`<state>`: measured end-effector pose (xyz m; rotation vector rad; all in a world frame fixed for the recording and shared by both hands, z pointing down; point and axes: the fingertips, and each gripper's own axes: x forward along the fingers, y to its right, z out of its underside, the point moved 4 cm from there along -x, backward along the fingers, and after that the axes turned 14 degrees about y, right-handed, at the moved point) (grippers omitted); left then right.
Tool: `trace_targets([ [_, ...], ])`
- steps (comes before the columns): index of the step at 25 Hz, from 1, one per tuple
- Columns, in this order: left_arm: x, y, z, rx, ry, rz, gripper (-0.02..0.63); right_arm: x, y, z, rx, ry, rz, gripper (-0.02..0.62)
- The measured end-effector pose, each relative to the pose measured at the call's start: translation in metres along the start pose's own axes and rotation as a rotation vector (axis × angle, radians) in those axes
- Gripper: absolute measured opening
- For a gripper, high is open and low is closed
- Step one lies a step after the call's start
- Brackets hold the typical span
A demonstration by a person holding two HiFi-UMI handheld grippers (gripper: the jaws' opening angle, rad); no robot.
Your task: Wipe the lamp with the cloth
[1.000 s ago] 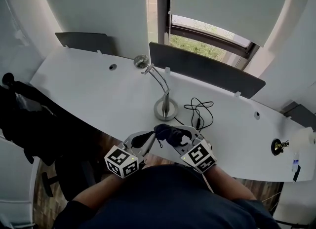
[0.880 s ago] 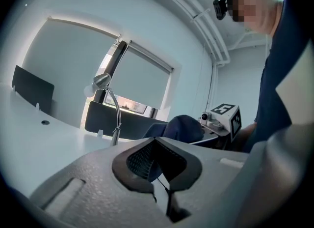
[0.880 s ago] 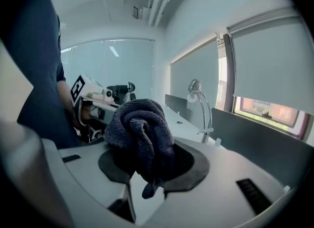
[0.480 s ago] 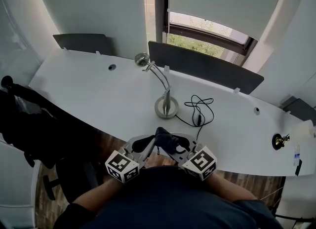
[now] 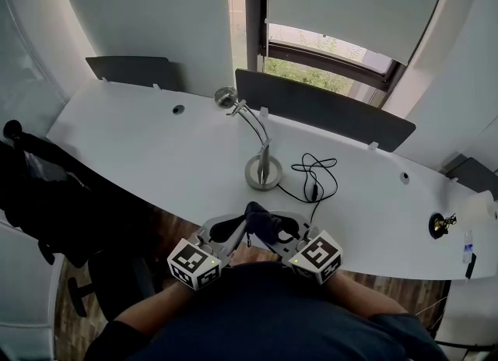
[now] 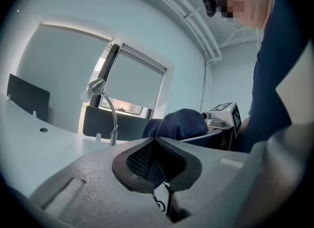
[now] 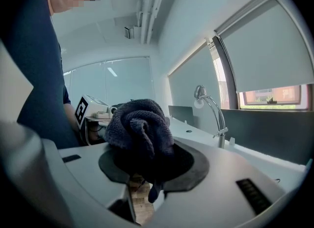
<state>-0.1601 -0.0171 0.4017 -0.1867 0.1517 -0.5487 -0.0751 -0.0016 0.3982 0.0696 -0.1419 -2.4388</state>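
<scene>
White curved desk [image 5: 156, 141] is seen under a window [image 5: 327, 71] with blinds part-lowered; a dark partition [image 5: 327, 110] is mounted along the far edge.

Both grippers are held close together at the near desk edge, jaw tips angled toward each other.

Right gripper [image 5: 278, 229]: jaws are clamped on the cloth [image 5: 261, 215]. In the right gripper view the dark blue knit cloth [image 7: 140, 124] is bunched up between and above the pads of the gripper [image 7: 152, 165], with a small tail hanging below.

Left gripper [image 5: 226, 231]: jaws are brought together. In the left gripper view a corner of the cloth [image 6: 180, 121] appears pinched between the pads of the gripper [image 6: 156, 160]; the bulk is seen just beyond the tips and a loose thread hangs underneath.

Lamp [image 5: 263, 171] is stood on the desk ahead of both grippers, well apart from them, with its round base nearest and its gooseneck arched away to the left. It is not touched by cloth or jaws. It is also seen ahead-left in the left gripper view [image 6: 105, 109] and ahead-right in the right gripper view [image 7: 211, 109].

Black cable [image 5: 315, 176] is coiled just right of the lamp base, ahead of the right gripper.
</scene>
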Motion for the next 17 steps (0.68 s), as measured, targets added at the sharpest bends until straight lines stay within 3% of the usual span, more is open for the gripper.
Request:
trace_targets([
  [17,0.0062,0.0002,0.0005,0.004,-0.001,0.012,0.006,-0.0021,0.0068,0.0021,0.000,-0.003,0.012,0.144],
])
